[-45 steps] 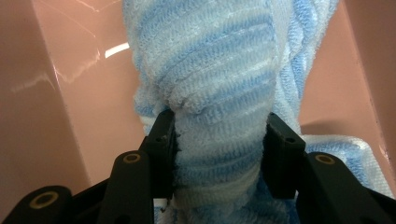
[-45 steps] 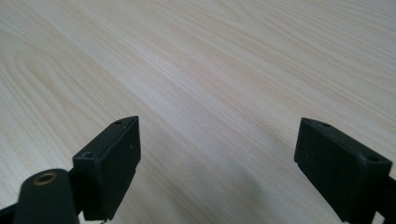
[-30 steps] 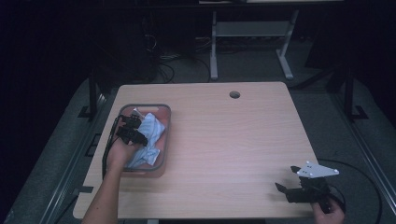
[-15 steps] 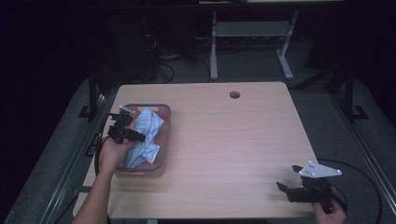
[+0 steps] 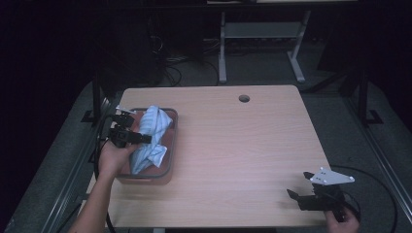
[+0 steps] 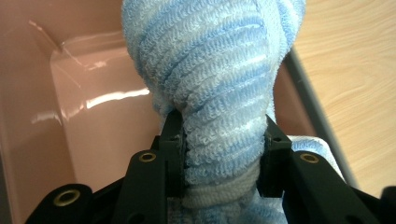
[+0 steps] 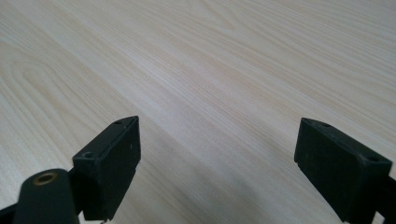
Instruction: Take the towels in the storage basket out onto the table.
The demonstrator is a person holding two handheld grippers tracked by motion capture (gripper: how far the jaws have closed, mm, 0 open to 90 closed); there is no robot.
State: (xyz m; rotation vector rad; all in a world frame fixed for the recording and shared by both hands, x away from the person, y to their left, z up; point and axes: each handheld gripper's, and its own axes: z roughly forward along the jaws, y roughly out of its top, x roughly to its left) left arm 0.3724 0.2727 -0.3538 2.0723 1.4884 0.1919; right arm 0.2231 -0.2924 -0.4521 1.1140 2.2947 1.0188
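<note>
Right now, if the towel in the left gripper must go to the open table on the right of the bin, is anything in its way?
Only the bin wall beside the towel. The left gripper pinches the towel. The table beyond looks bare.

This looks like a lab or recording room rather than a home. A plain wood-grain table (image 5: 243, 145) with a round cable hole (image 5: 244, 98) stands on grey carpet (image 5: 340, 104), with loose cables (image 5: 172, 73) on the floor and the white metal legs of another desk (image 5: 262, 43) behind, all in dim surroundings
</note>
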